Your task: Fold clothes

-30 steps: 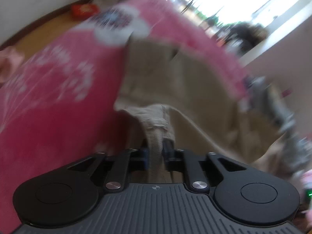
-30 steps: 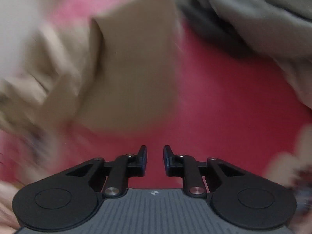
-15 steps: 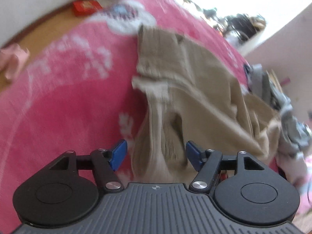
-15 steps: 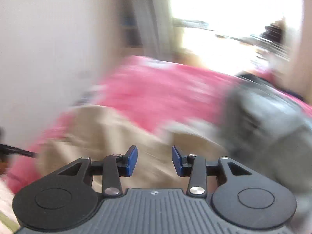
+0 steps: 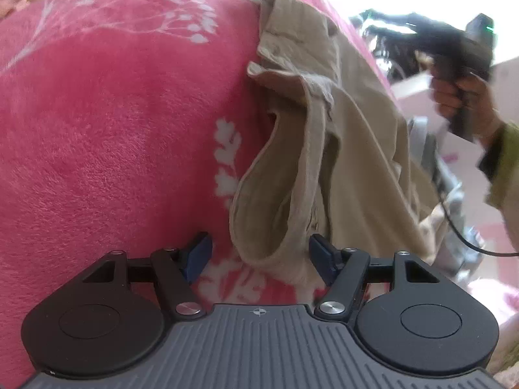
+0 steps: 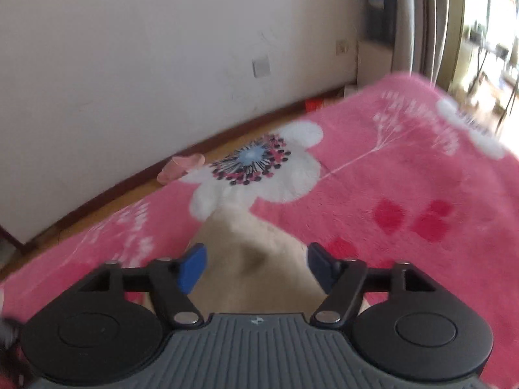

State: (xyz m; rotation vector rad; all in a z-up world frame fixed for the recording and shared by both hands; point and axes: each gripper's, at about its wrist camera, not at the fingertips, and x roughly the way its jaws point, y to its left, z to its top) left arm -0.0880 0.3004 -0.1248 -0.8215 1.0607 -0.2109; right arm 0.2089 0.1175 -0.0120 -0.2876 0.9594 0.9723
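Between the left tongs point(image 5: 259, 257), whose blue pads stand well apart and grip nothing, sags a loose fold of the beige trousers point(image 5: 327, 149); the cloth touches neither pad. Beyond them the trousers lie crumpled across the pink flowered blanket point(image 5: 107, 136) on the bed. Farther right, a hand point(image 5: 460, 97) holds the other tool's dark handle. Over on the right tongs point(image 6: 256, 264), the jaws are opening wide, beige cloth lying below the gap and unpinched. Past it, blanket, a pink slipper point(image 6: 181, 167), then a white wall point(image 6: 162, 48).
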